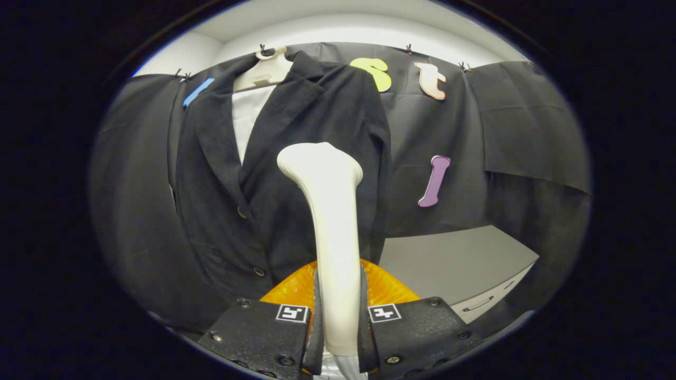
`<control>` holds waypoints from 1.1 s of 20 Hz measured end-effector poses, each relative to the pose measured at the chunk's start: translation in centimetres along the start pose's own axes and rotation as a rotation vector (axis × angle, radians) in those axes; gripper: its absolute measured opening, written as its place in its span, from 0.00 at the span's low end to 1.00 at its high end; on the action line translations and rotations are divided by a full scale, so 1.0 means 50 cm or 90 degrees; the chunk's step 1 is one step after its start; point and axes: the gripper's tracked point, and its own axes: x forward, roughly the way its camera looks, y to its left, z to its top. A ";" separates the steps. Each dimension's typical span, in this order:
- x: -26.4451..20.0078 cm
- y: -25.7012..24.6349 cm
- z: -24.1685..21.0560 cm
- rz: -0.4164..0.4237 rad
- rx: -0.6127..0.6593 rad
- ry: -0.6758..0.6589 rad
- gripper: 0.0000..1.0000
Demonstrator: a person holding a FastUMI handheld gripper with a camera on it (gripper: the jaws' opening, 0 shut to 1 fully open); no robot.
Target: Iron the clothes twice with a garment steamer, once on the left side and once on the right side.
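A black jacket (296, 174) hangs on a cream hanger (262, 71) against the booth wall, with a white lining or shirt (248, 119) showing at the collar. A cream-white garment steamer (330, 211) stands upright between my fingers, its handle pressed from both sides by my gripper (338, 316). The steamer's head (319, 161) is up in front of the jacket's right front panel, just right of the buttons (242, 212). I cannot tell whether the head touches the cloth.
An orange translucent part (385, 287) sits behind the steamer handle, just above my fingers. A grey cabinet top (454, 258) with a drawer handle (479, 304) lies to the right, below the jacket's hem. Black cloth covers the wall all round.
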 end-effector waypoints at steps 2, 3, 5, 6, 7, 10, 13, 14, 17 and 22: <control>0.001 -0.001 -0.031 -0.002 -0.008 0.011 0.28; 0.001 -0.003 -0.046 -0.002 -0.011 0.018 0.28; 0.004 -0.005 -0.076 -0.005 -0.017 0.029 0.28; 0.004 -0.006 -0.089 -0.006 -0.020 0.034 0.28; 0.004 -0.006 -0.105 -0.007 -0.020 0.040 0.28; 0.005 0.001 -0.159 -0.013 -0.028 0.060 0.28; 0.010 0.007 -0.212 -0.022 -0.034 0.073 0.28; 0.011 0.007 -0.230 -0.025 -0.035 0.080 0.28; 0.016 0.005 -0.265 -0.030 -0.049 0.088 0.28; 0.023 0.006 -0.302 -0.030 -0.079 0.079 0.28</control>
